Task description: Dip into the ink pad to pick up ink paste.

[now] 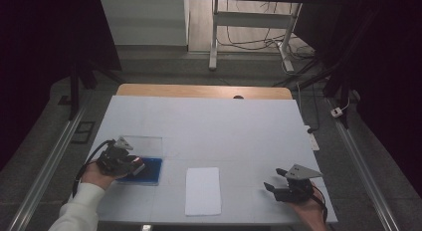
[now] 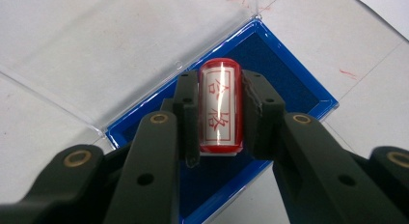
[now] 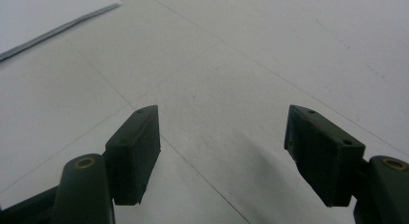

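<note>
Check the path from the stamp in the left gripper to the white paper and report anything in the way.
Nothing visible blocks it. The left gripper holds the red stamp over the blue ink pad; bare table lies between pad and white paper.

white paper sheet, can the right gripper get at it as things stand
Probably yes: the right gripper is open and holds nothing, and bare table lies between it and the white paper sheet. The sheet lies flat, so gripping it could be awkward.

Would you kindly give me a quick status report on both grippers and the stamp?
Left gripper shut on red stamp, over the open blue ink pad. Right gripper open, empty, above bare table. White paper between them; nothing in the way.
</note>
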`<state>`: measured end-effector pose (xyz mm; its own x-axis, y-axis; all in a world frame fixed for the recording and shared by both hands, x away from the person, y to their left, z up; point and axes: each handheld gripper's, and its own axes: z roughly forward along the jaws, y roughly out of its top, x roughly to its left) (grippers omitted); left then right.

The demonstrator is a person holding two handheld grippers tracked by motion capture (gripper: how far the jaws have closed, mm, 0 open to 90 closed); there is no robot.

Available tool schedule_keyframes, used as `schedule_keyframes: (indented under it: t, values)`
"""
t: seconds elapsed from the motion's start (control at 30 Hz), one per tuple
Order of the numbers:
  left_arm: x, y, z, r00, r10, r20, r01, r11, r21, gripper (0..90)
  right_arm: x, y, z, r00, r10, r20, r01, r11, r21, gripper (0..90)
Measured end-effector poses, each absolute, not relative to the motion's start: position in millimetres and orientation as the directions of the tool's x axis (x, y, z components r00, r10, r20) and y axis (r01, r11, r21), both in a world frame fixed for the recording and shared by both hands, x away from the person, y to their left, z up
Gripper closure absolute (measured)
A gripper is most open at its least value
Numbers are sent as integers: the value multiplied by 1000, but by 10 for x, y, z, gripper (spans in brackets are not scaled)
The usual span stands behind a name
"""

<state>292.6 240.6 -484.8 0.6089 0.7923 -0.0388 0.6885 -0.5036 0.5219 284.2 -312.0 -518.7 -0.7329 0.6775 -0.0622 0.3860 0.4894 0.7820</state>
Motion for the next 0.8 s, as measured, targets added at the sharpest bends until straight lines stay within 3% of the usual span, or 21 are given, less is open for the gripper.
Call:
schedule_keyframes:
  t: [0.8]
  values:
    - [2932, 2300, -4876, 596, 803, 2, 706, -525, 475, 711, 2855, -3075, -5210, -741, 669, -67, 389, 508, 769, 282]
